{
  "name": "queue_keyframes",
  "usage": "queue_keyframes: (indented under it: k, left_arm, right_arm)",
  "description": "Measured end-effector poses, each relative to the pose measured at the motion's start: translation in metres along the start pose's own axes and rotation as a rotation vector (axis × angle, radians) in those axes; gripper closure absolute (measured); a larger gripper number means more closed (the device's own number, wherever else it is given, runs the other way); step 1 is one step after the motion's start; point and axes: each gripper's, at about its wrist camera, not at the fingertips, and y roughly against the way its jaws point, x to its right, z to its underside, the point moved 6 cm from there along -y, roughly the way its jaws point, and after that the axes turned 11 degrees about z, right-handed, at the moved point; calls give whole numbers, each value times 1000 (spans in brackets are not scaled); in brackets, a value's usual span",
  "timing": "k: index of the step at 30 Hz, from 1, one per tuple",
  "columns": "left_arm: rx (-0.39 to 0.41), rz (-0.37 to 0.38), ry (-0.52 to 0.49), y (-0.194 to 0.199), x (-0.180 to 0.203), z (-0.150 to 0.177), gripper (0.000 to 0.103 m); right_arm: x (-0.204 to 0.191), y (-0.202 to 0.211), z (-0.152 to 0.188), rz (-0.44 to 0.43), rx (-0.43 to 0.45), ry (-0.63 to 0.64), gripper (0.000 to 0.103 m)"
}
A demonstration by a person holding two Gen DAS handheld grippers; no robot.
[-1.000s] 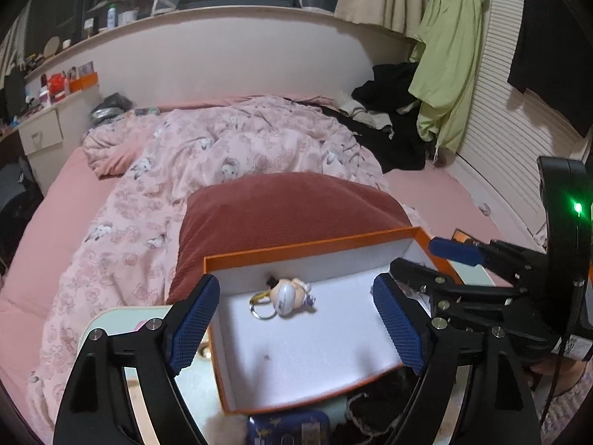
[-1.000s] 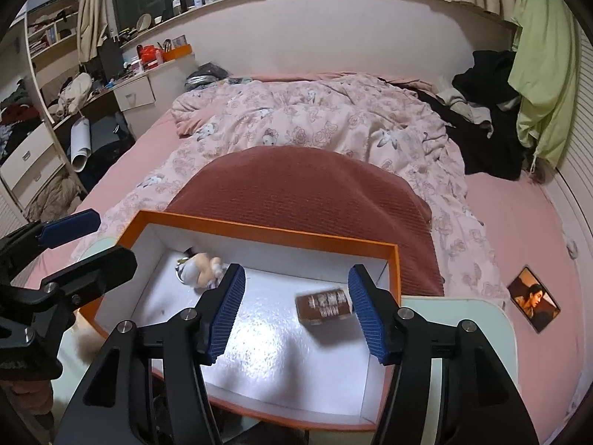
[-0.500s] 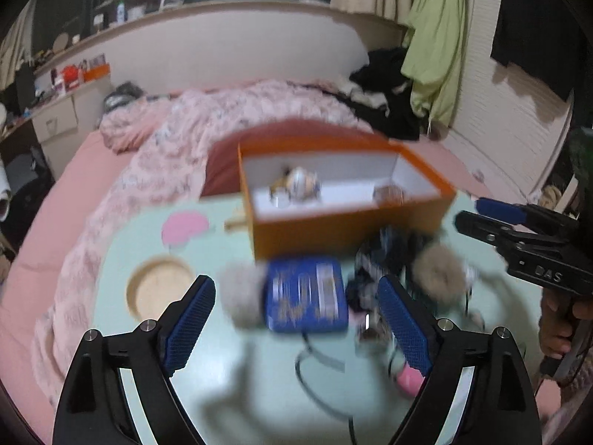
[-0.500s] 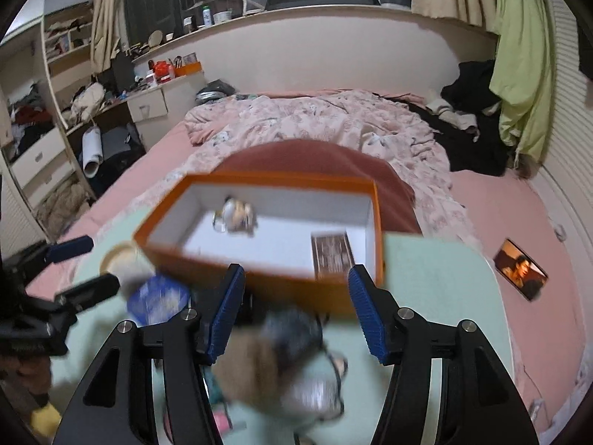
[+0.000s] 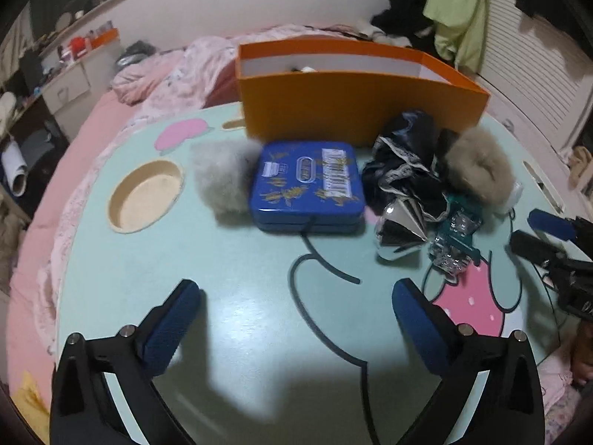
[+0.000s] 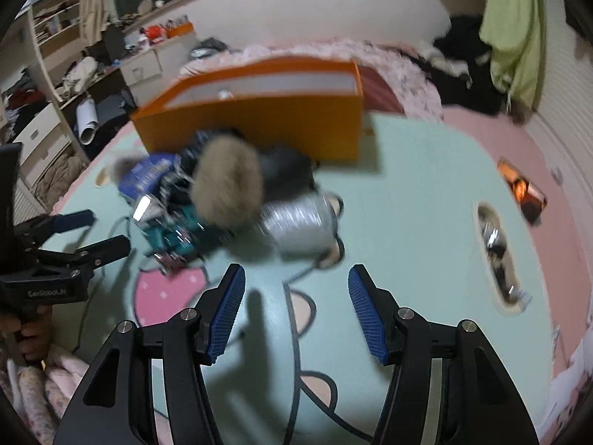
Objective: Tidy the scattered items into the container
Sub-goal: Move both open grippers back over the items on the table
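Left wrist view: in front of the orange box (image 5: 355, 107), left to right, lie a grey pompom (image 5: 222, 178), blue tin (image 5: 307, 185), dark cloth (image 5: 407, 163) and tan pompom (image 5: 478, 167). Left gripper (image 5: 296, 319) and right gripper (image 6: 296, 311), jaws just opening, stand empty over the table (image 5: 241, 333).

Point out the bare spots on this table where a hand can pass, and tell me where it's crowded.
Bare: the near tabletop between the left hand-held gripper and the blue tin; and the stretch right of the orange box, up to the oval cutout. Crowded: the strip before the box, where the grey pompom, tin, dark cloth, brown pompom and green packet cluster.
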Motion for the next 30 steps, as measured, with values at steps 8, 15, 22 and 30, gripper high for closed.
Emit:
queue_keyframes:
  k: [8,15,22,30]
  left_arm:
    - [1,-1,-5,0,1,-1,0]
    - [2,2,-8,0,1,0,0]
    - [11,2,-3,0,3,-1,0]
    - [12,2,-3,0,3,-1,0]
  right_arm:
    - [-7,11,-11,68,-24,56,4]
    - [-3,22,-24,77,-41,47,0]
    - [13,28,-31,98,-64,8,0]
    - [31,33,-49,24,-58,-64,26]
